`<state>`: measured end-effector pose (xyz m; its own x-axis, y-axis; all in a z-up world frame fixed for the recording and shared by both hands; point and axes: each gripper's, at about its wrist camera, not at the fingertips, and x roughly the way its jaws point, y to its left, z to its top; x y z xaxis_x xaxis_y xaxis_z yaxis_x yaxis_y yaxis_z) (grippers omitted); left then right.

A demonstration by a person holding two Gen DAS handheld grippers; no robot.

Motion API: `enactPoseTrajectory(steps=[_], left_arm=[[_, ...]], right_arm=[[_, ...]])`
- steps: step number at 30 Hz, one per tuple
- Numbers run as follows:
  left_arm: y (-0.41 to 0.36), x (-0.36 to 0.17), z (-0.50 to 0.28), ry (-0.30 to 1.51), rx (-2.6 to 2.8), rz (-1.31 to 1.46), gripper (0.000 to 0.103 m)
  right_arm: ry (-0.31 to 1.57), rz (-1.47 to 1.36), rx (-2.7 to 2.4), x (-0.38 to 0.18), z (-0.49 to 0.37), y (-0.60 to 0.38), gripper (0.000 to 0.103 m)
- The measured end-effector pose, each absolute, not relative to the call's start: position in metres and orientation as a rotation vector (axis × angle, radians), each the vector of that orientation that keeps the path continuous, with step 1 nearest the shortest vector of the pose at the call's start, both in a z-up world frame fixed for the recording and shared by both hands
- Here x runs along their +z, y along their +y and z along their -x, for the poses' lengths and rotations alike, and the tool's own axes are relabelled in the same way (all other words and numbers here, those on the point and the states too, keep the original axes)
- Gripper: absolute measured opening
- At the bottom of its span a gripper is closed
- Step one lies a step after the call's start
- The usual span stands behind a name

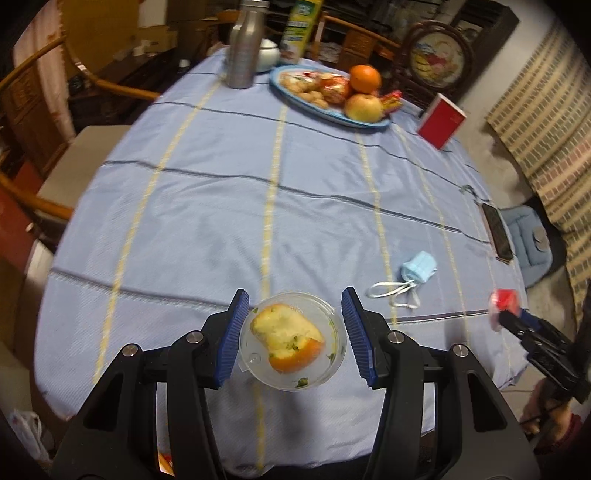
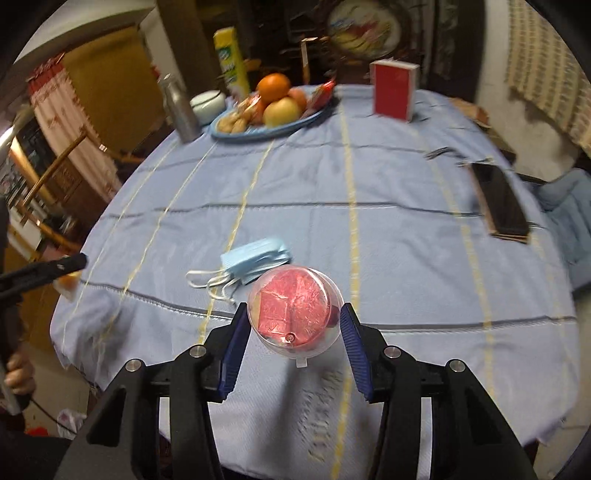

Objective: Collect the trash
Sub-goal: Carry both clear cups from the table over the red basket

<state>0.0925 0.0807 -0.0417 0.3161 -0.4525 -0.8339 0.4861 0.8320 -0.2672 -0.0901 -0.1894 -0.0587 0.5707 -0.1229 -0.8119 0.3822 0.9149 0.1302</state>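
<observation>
Clear plastic makes up two round cups, one per gripper. The left gripper (image 1: pixel 293 338) has its jaws on either side of the cup with orange peel (image 1: pixel 291 341), the left pad against the wall and a thin gap on the right, so whether it is truly pinched cannot be told; one piece of peel and a few green scraps lie inside. The right gripper (image 2: pixel 293 334) carries the cup with red wrapper (image 2: pixel 293 306) between its jaws, both pads touching its sides, above the near edge of the worktop (image 1: pixel 221 192). One blue face mask (image 2: pixel 255 260) lies on the striped cloth near that edge, its white loops trailing toward the front. At the far edge stand one steel bottle (image 1: pixel 242 48), one white jar (image 1: pixel 267 53), one green-and-yellow carton (image 1: pixel 299 29) cut off at the top, one blue plate (image 1: pixel 295 99) and one red box (image 1: pixel 441 120). On the plate, one orange (image 1: pixel 365 78) and one apple (image 1: pixel 363 107) are plain; the snacks are too blurred to count. One dark phone (image 2: pixel 500 201) rests by the right edge. The left view shows the right cup only as a red blur at the near right corner; the right view shows the left gripper only as a dark tip, its cup barely visible.
</observation>
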Motion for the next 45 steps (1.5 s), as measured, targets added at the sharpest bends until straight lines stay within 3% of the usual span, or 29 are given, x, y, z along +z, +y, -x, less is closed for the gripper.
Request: enactPoseTrajectory(steps=[16, 37, 45], left_arm=[[0.061, 0.013, -0.048, 0.948, -0.521, 0.027, 0.052], [0.081, 0.023, 0.033, 0.921, -0.198, 0.158, 0.052], [0.061, 0.025, 0.019, 0.932, -0.274, 0.147, 0.052]], right_arm=[[0.760, -0.271, -0.131, 0.001, 0.099, -0.223, 0.050], [0.786, -0.219, 0.188, -0.014, 0.084, -0.240, 0.050], [0.769, -0.258, 0.110, -0.014, 0.097, -0.256, 0.050]])
